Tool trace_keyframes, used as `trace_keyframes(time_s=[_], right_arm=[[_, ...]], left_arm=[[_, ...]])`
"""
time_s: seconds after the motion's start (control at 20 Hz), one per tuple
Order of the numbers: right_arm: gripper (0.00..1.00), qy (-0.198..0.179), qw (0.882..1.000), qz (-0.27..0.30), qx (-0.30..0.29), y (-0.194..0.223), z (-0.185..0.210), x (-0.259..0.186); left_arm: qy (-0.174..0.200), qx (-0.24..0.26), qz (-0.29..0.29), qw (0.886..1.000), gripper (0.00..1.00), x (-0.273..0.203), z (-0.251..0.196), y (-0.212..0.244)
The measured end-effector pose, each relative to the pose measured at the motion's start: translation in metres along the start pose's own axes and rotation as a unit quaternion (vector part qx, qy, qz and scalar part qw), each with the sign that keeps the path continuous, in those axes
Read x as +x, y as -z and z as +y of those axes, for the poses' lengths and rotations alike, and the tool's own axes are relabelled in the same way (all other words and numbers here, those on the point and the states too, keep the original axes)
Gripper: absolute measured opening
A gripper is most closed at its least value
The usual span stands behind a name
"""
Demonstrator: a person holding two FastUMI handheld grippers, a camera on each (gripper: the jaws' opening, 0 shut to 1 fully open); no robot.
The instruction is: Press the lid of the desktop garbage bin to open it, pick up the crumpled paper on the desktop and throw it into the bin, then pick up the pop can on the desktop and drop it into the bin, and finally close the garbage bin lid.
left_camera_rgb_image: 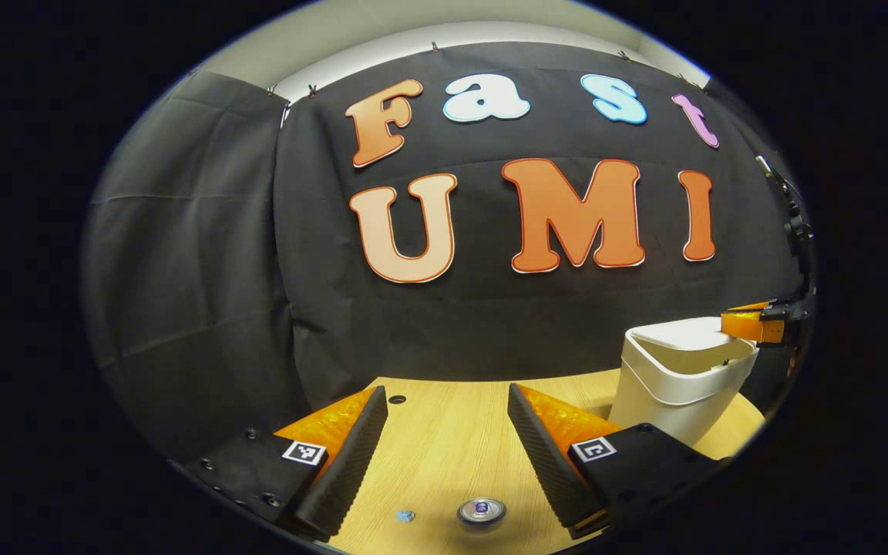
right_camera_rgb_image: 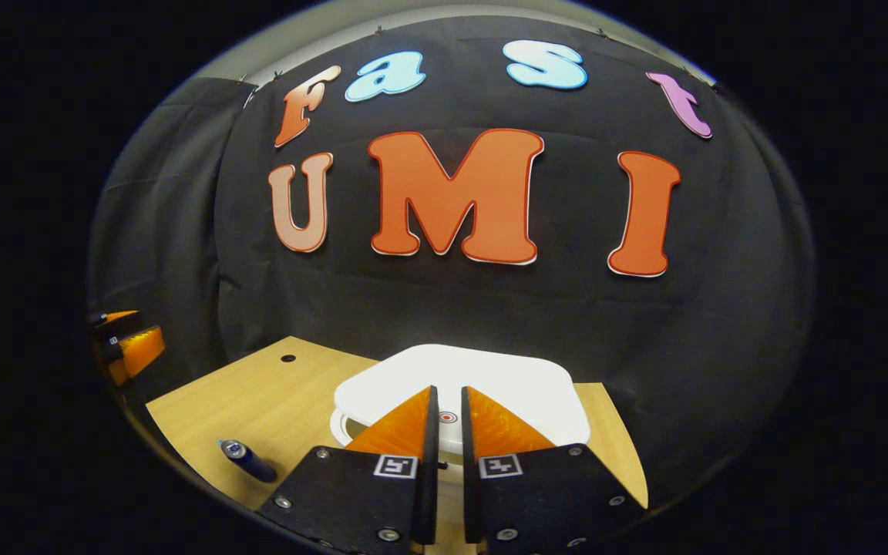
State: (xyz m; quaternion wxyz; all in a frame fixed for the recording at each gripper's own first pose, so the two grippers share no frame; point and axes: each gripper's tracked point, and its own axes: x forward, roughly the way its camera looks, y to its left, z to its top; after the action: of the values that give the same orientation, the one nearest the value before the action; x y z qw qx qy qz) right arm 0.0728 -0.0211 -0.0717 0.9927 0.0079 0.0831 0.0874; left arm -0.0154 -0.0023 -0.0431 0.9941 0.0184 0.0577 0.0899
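The white desktop bin [left_camera_rgb_image: 679, 381] stands at the right of the wooden table, with its lid [right_camera_rgb_image: 490, 381] lying flat on top. My right gripper [right_camera_rgb_image: 449, 391] hovers just over the lid, shut with only a thin slit between its fingers, and a small red mark [right_camera_rgb_image: 448, 417] shows through that slit. From the left gripper view, the right gripper [left_camera_rgb_image: 752, 325] sits at the lid's far right edge. The blue pop can [left_camera_rgb_image: 481, 511] stands upright on the table, low between the fingers of my open left gripper [left_camera_rgb_image: 448, 393]. The same can [right_camera_rgb_image: 246, 460] stands left of the bin.
A small blue scrap [left_camera_rgb_image: 405, 515] lies on the table just left of the can. The table [left_camera_rgb_image: 444, 447] has a small round hole [left_camera_rgb_image: 396, 399] near its back edge. My left gripper [right_camera_rgb_image: 128, 347] appears far to the left of the bin.
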Motion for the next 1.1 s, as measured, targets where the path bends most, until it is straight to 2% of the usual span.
trace_keyframes(time_s=[0.1,0.15,0.2,0.25,0.3,0.35,0.45,0.65,0.8,1.1], right_arm=[[0.26,0.001,1.0,-0.008,-0.001,-0.005,0.009,-0.003],[0.37,0.005,1.0,-0.013,-0.001,-0.009,0.013,-0.003],[0.42,0.006,1.0,-0.018,0.002,-0.013,0.019,-0.005],[0.54,0.004,1.0,-0.022,0.007,-0.016,0.026,-0.006],[0.59,0.005,1.0,-0.026,0.008,-0.019,0.031,-0.007],[0.71,0.008,1.0,-0.028,0.008,-0.021,0.035,-0.007],[0.83,0.014,0.999,-0.031,0.012,-0.024,0.043,-0.01],[0.93,0.007,0.999,-0.045,0.023,-0.04,0.064,-0.018],[0.96,-0.004,0.999,-0.044,0.02,-0.039,0.083,-0.021],[0.97,-0.045,0.999,0.013,0.019,0.002,0.133,-0.014]], left_arm=[[0.01,0.002,-0.012,1.0,1.0,0.002,0.003,-0.005],[0.014,0.007,-0.018,1.0,1.0,0.007,0.006,-0.01],[0.018,0.011,-0.022,1.0,1.0,0.012,0.01,-0.013],[0.022,0.012,-0.025,0.999,1.0,0.017,0.013,-0.016],[0.027,0.011,-0.03,0.999,1.0,0.02,0.016,-0.019],[0.032,0.011,-0.035,0.999,1.0,0.022,0.017,-0.02],[0.042,0.009,-0.042,0.998,0.99,0.025,0.022,-0.023],[0.055,0.004,-0.043,0.998,0.99,0.035,0.032,-0.02],[0.065,-0.008,-0.03,0.997,0.99,0.042,0.037,-0.01],[0.083,-0.012,0.016,0.996,1.0,0.051,0.046,0.027]])
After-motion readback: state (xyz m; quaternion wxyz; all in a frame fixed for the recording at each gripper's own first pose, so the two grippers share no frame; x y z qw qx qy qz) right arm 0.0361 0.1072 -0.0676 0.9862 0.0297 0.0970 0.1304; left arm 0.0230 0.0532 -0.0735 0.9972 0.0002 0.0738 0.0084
